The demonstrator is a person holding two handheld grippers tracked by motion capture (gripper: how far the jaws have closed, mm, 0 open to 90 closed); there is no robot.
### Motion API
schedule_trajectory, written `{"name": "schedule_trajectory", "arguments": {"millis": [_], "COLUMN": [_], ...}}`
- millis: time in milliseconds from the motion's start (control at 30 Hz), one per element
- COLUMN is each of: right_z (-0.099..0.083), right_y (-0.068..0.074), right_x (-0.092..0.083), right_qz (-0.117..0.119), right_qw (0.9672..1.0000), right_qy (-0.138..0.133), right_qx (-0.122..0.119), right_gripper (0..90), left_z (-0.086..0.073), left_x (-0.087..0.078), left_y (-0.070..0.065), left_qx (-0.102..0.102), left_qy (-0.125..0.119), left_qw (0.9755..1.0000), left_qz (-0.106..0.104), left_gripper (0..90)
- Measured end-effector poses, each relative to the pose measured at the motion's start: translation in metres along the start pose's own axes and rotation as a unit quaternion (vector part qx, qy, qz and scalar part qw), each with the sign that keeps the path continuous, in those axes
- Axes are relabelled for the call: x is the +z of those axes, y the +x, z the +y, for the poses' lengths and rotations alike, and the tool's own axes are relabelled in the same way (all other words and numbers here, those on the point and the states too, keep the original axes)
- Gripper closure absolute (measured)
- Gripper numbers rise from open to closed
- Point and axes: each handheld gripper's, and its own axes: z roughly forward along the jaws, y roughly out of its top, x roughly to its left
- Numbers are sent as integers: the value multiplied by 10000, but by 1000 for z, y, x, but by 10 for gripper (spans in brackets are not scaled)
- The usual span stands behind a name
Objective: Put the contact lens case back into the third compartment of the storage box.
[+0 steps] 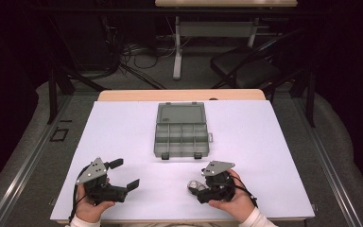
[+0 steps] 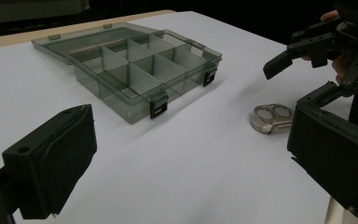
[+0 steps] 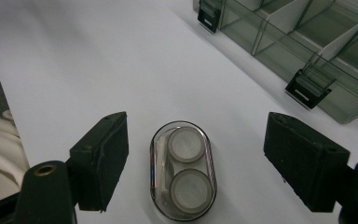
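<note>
The contact lens case (image 3: 183, 171), a small clear oval shell with two round grey wells inside, lies flat on the white surface (image 1: 123, 127) near the person's edge, right of the middle. It sits between the two black jaws of the right tool (image 3: 196, 165), which stand wide apart with bare surface showing on either side of the case, so nothing is gripped yet. The tool points down its long axis, which looks like a lining-up for a pinch across the narrow width, the easier way to take hold of a low, rounded shell. In the high view the same case (image 1: 194, 185) shows just in front of the right tool (image 1: 203, 187), held in the person's right hand (image 1: 234, 198).

The left tool (image 1: 123, 175) rests near the left front corner, well apart from the case, jaws also spread wide and holding nothing; it seems parked out of the way.

Farther back, at the middle of the surface, the grey translucent organiser box (image 1: 181, 135) stands with its lid folded back flat and its divided compartments bare, latches facing the person. Open like this and facing forward, it is probably where the case is meant to go.

No brand, label or writing can be read on the case, the box or the tools.
</note>
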Motion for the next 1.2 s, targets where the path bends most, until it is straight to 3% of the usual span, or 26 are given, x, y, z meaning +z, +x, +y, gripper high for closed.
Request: {"name": "schedule_trajectory", "arguments": {"millis": [100, 133, 200, 233, 433, 767, 867, 933, 1200], "right_z": [1, 2, 3, 3, 4, 7, 6, 6, 4], "right_y": [0, 0, 0, 0, 0, 1, 0, 0, 1], "right_x": [1, 2, 3, 3, 7, 18, 21, 23, 29], "right_qz": [-3, 9, 17, 32, 79, 133, 160, 178, 146], "right_qw": [10000, 9999, 9997, 9996, 9988, 9977, 9973, 9969, 9959], "right_qy": [81, 146, 250, 281, 483, 636, 698, 729, 861], "right_qx": [10, -9, -15, -15, -88, -166, -168, -217, -215], "right_gripper": [217, 220, 220, 220, 225, 286, 321, 347, 358], "left_z": [0, 0, 0, 0, 0, 0, 0, 0, 0], "left_x": [0, 0, 0, 0, 0, 0, 0, 0, 0], "left_y": [0, 1, 0, 1, 0, 0, 1, 0, 0], "left_qx": [3, 21, 26, 20, 17, 15, 15, 11, 12], "left_qy": [13, 11, 38, 13, 38, 45, 23, 49, 52], "left_qw": [10000, 10000, 10000, 10000, 10000, 10000, 10000, 10000, 10000], "left_qz": [7, -88, 1, -84, -8, 18, -80, -9, -11], "left_gripper": [13, 13, 13, 13, 13, 13, 13, 13, 13]}}
